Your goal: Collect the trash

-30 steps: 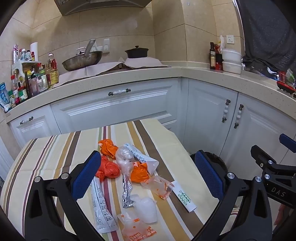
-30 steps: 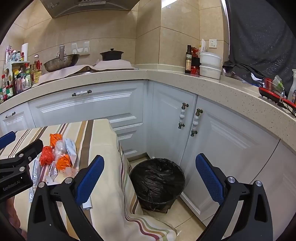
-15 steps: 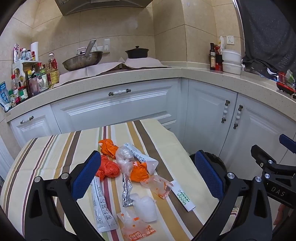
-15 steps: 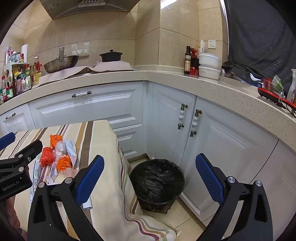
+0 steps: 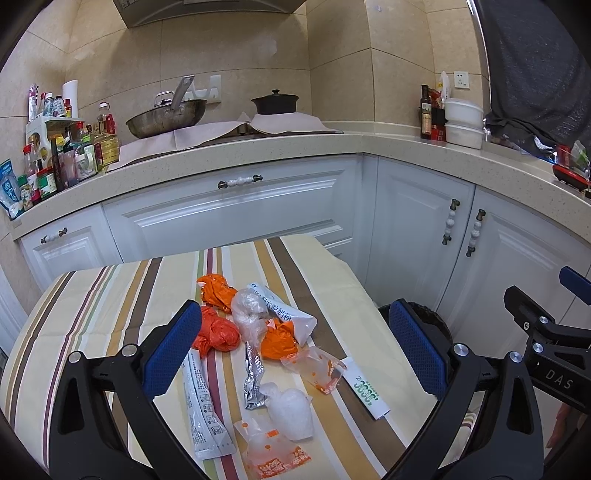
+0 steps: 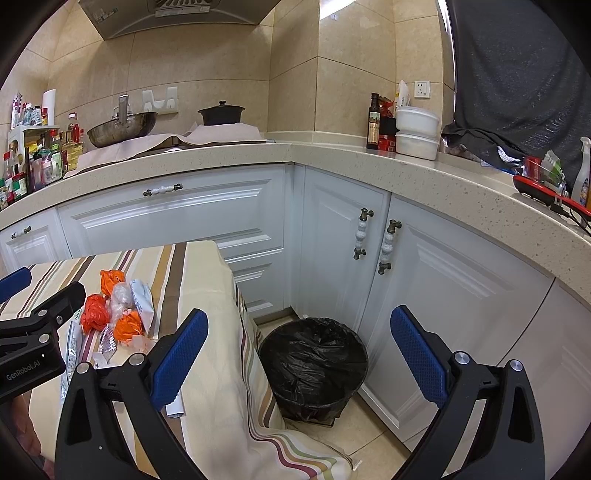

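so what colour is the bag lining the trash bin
Black; the bin liner shows best in the right wrist view.

Home kitchen. L-shaped speckled countertop (image 6: 369, 162) over white cabinets (image 6: 207, 218) with ceramic handles, beige tiled walls, range hood (image 6: 177, 14) up top. Wok (image 5: 166, 118) and black lidded pot (image 5: 275, 103) on the cloth-covered stove; oil and sauce bottles (image 5: 66, 155) crowd the left end. Small table with a striped tablecloth (image 5: 110, 295), black-lined trash bin (image 6: 314, 365) on the floor beside it.
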`<state>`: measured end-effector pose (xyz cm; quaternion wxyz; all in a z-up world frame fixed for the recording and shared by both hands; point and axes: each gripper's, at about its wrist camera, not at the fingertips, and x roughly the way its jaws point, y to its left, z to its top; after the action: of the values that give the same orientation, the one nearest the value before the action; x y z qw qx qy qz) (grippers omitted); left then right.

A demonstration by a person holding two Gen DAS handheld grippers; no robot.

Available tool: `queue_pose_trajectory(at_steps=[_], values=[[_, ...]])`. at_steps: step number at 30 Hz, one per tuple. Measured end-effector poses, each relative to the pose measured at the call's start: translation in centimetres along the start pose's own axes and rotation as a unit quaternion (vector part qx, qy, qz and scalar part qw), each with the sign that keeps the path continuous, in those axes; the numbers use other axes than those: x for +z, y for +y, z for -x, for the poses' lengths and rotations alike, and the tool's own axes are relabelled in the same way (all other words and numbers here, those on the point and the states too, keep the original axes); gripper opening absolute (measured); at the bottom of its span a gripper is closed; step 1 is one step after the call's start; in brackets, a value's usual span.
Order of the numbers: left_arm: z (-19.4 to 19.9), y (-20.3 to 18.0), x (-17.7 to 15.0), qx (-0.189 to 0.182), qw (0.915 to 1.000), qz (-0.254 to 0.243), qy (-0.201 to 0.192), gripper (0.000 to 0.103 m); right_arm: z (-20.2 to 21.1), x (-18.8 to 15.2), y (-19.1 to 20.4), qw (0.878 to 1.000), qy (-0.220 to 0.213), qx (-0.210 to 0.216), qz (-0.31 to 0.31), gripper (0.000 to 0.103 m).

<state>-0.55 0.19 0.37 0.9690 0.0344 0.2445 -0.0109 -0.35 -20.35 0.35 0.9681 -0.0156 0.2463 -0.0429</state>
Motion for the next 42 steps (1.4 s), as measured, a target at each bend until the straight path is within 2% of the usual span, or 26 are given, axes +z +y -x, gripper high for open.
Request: queue_pose_trajectory(at_steps=[42], values=[[-0.46, 0.17, -0.74, -0.003, 0.9999, 0.007, 0.008, 0.099, 0.21, 0.19, -0.17, 1.000, -0.001, 0.000, 0.000, 0.096]])
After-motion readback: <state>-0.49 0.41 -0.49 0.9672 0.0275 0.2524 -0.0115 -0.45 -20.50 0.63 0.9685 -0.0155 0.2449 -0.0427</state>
